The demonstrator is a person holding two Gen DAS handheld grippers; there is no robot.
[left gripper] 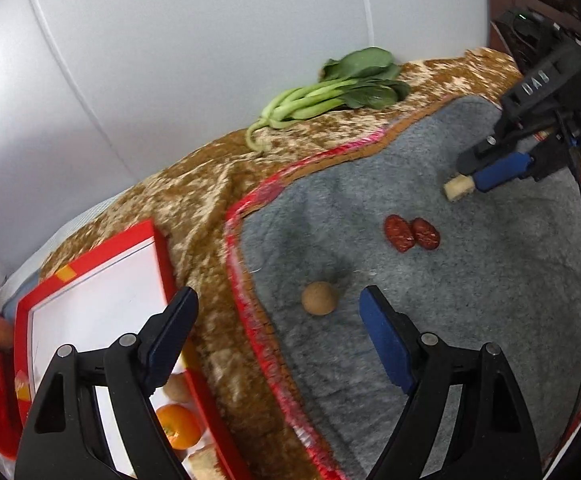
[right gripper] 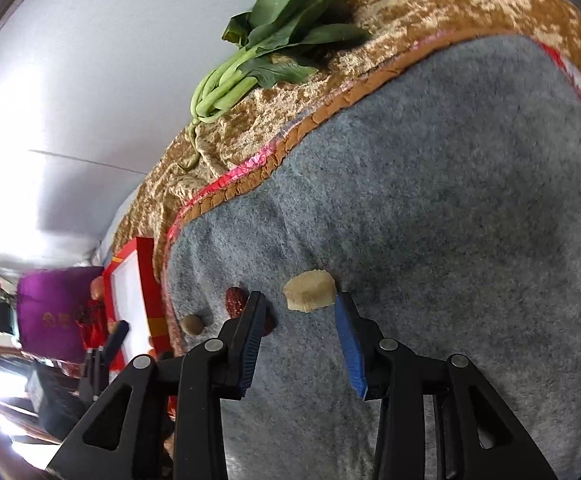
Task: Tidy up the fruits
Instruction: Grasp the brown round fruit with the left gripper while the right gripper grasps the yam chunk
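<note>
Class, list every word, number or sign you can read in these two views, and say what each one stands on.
"DAS", roughly: raised letters on the black body of the right gripper; last letter unsure.
Gold marks on the purple cloth: too blurred to read.
White mark on the red box rim: cut off, unreadable.

The grey mat (right gripper: 450, 200) lies bare across its far and right parts, free for a tool to pass. Near its left edge sit a brown ball (left gripper: 319, 298), two red dates (left gripper: 410, 233) and a pale chunk (right gripper: 309, 290), well apart. Greens (left gripper: 330, 92) fill the desk's far edge; a red box (left gripper: 90, 300) blocks the left.
</note>
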